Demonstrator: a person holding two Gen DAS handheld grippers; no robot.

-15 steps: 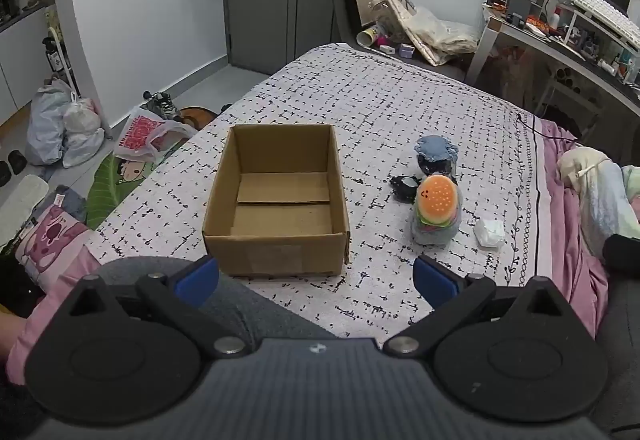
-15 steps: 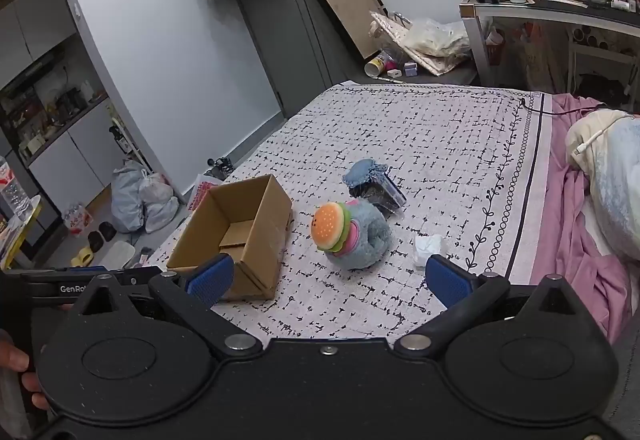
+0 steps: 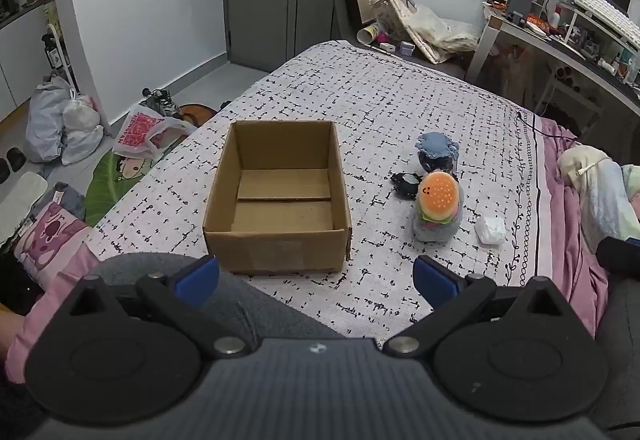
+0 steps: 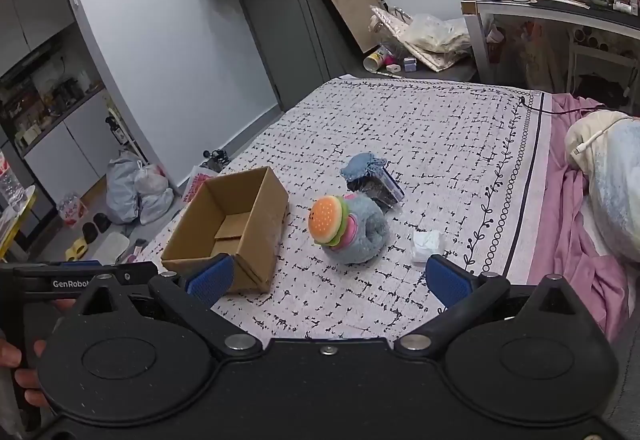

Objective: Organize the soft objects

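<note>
A: Status on the jaws?

B: Left gripper (image 3: 316, 278) spread wide, nothing between the blue pads. Right gripper (image 4: 328, 280) same, fully apart, empty. Both hang over the near edge of the bed (image 3: 400, 112), angled down at it.

A: Where's the box?

B: Cardboard box (image 3: 278, 196) sits open-topped on the bedspread toward the bed's left edge, close to the near edge. Only its own loose bottom flaps show inside. In the left wrist view it's dead ahead of the left gripper.

A: Soft stuff?

B: Burger plush (image 3: 438, 206) on a fuzzy blue base, right of the box, apart from it, roughly mid-bed. Just behind it a blue cloth (image 3: 437, 146) lies draped over a dark item; can't tell what that item is. A small black object (image 3: 406, 182) lies just left of the plush. A white crumpled wad (image 3: 490, 230) lies just right of the plush, nearer the bed's right edge with the vine-pattern border.

A: Anything touching the grippers?

B: No. In the right wrist view the plush (image 4: 346, 230) sits ahead, between the pads' line of sight, well clear.
</note>
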